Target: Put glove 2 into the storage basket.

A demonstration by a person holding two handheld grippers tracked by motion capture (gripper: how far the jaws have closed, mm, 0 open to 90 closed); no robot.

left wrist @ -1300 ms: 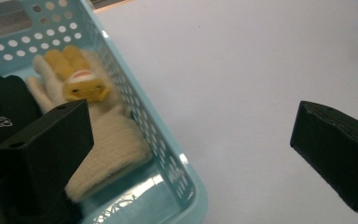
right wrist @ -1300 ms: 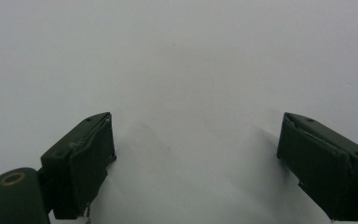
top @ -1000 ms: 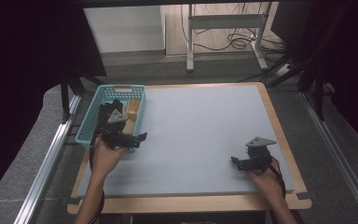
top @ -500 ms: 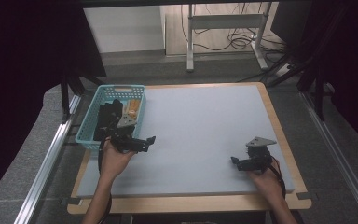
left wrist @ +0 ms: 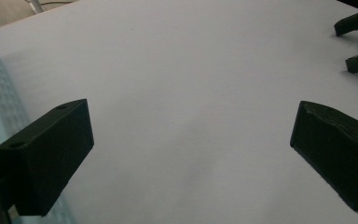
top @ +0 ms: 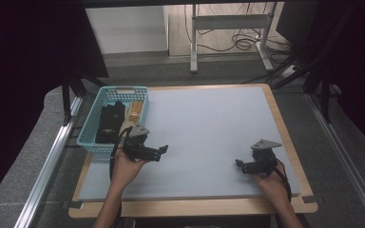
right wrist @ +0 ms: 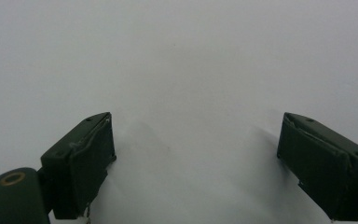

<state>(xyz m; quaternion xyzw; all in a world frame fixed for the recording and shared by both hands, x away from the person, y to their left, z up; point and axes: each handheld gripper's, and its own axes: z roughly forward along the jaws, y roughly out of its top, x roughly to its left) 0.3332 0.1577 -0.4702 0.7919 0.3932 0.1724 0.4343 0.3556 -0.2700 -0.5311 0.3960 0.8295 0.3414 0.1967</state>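
— Two grippers from above: left gripper (top: 160,151) beside the blue basket (top: 91,124) at the desk's (top: 209,118) left edge, right gripper (top: 240,164) near the front-right corner.

— Gripper views: we see both pairs of jaws spread wide, empty.

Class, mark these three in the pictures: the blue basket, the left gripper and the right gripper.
blue basket (top: 89,124), high view, on its left wall.
left gripper (top: 162,151), high view, midway between its fingertips, over the mat.
right gripper (top: 238,166), high view, midway between its fingertips.
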